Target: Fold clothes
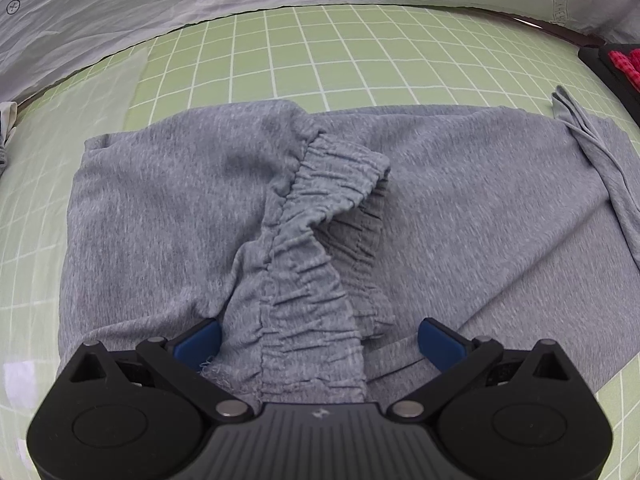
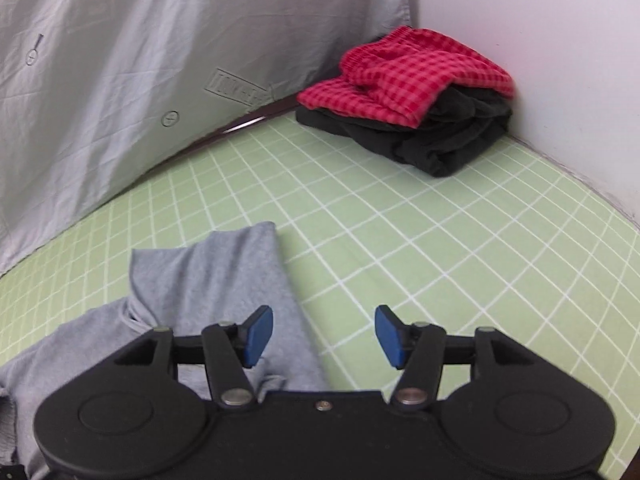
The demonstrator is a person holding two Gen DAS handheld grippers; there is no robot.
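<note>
Grey shorts (image 1: 168, 220) lie spread on the green grid mat (image 1: 320, 52). Their gathered elastic waistband (image 1: 312, 272) runs twisted up the middle and passes between the blue pads of my left gripper (image 1: 320, 340), whose jaws stand wide apart around it without pinching. A grey drawstring (image 1: 608, 164) trails at the right edge. In the right wrist view a leg of the same grey shorts (image 2: 224, 280) lies under and left of my right gripper (image 2: 324, 336), which is open above the mat (image 2: 460, 248) and the cloth's edge, holding nothing.
A folded stack, red checked cloth (image 2: 404, 76) on a black garment (image 2: 432, 136), sits in the far right corner by the white wall (image 2: 540, 40). A pale printed sheet (image 2: 140, 60) hangs behind the mat. Another bit of cloth (image 1: 6, 128) shows at the left edge.
</note>
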